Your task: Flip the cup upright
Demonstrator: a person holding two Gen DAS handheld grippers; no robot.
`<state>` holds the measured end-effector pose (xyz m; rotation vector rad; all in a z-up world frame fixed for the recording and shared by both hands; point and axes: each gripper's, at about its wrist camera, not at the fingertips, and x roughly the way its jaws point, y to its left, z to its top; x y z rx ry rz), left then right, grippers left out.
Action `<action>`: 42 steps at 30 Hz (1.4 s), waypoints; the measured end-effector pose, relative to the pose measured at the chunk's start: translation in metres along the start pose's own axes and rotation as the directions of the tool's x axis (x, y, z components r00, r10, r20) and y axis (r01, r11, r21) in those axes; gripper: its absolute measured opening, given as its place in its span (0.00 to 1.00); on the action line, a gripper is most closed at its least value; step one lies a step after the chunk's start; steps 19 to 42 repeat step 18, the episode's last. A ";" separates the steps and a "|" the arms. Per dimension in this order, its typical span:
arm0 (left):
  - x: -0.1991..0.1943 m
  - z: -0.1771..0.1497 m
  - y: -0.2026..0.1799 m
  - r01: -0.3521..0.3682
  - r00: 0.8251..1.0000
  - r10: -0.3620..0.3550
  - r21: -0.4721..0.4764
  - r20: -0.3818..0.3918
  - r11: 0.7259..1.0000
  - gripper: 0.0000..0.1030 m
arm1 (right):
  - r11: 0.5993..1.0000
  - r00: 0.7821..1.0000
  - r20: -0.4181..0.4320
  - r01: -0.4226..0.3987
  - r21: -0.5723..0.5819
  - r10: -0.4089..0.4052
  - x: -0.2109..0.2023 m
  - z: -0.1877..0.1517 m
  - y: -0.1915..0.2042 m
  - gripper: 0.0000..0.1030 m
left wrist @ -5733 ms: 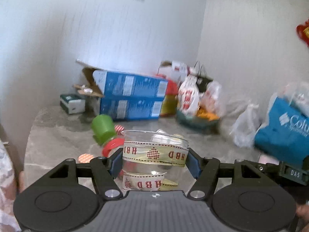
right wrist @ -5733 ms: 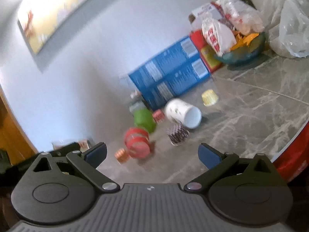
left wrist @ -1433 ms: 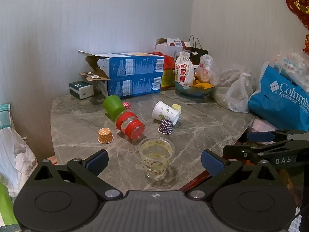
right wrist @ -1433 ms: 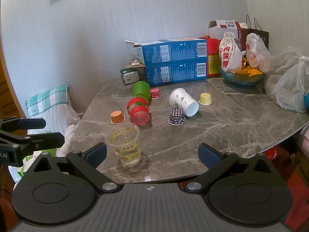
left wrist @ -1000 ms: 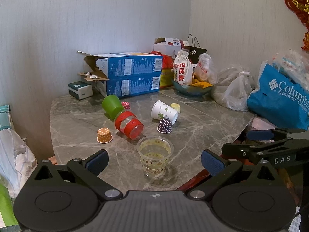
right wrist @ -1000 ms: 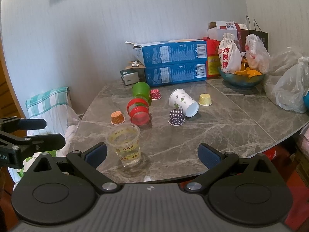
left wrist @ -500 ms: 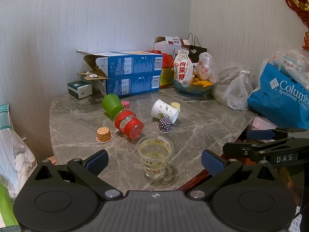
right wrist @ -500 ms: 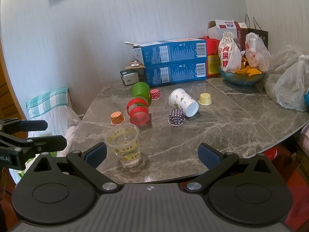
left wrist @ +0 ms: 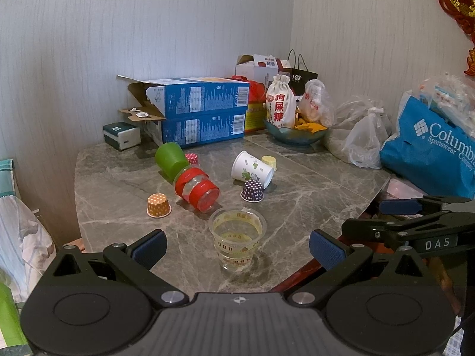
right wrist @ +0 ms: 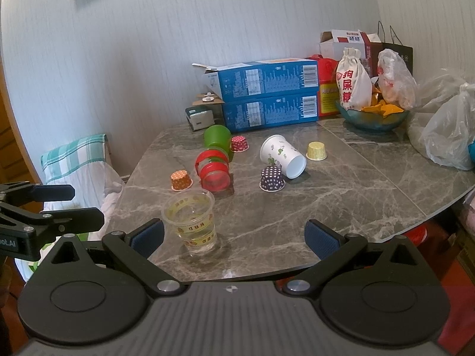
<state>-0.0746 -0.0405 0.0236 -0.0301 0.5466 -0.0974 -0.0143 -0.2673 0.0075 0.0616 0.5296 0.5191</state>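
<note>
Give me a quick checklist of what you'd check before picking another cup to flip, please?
1. Clear cup standing upright, mouth up: ok.
2. Left gripper open, holding nothing: ok.
3. Right gripper open, holding nothing: ok.
4. Cups on their sides to flip: white paper cup, red-banded cup, green cup: ok.
5. Path to the white paper cup: purple dotted cupcake liner sits right by its mouth: not ok.
6. Whether they touch: cannot tell.
</note>
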 end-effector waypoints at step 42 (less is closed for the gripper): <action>0.003 -0.003 0.011 0.002 0.999 -0.002 -0.005 0.053 1.000 1.00 | 1.000 1.000 -0.005 -0.016 0.000 0.016 0.009 -0.003 -0.001 0.99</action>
